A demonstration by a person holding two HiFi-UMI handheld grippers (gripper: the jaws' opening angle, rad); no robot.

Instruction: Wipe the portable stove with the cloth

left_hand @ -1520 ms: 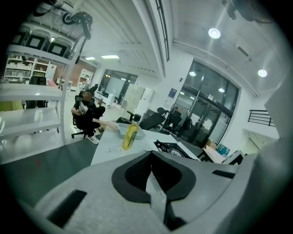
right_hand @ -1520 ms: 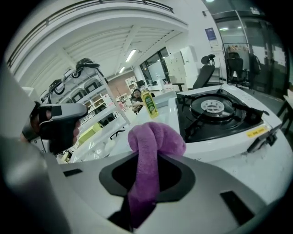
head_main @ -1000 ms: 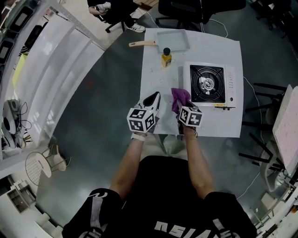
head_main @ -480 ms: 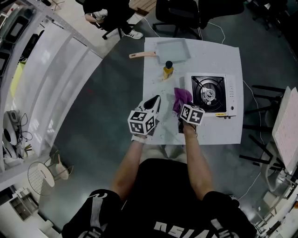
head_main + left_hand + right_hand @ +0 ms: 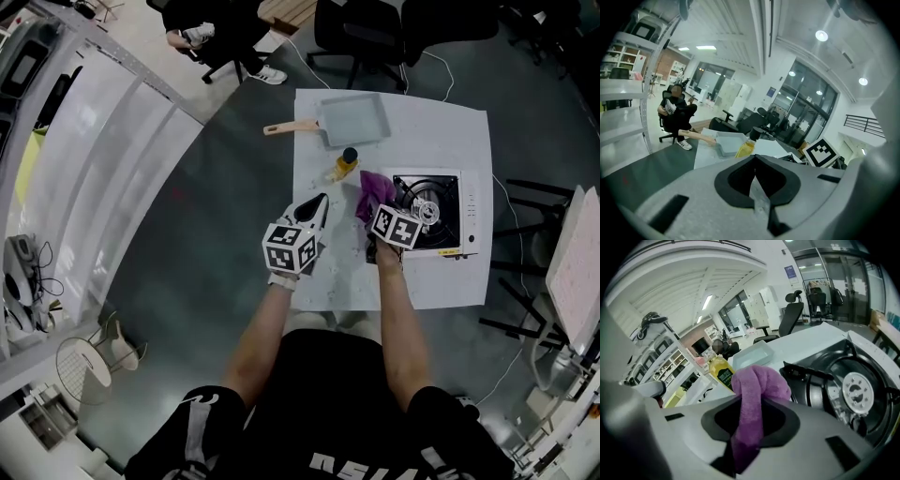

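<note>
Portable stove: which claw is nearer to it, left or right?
Right. The right claw, shut on the purple cloth, is at the left edge of the stove; the left claw hangs farther left over the table.

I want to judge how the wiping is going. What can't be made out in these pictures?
- Whether the cloth touches the stove: in the head view, the right gripper covers that corner.
- The bottle label: in the right gripper view, the print is too small.
- The stove in the left gripper view: mostly hidden behind the left gripper.
- The stove's far side in the right gripper view: cut off by the edge.
</note>
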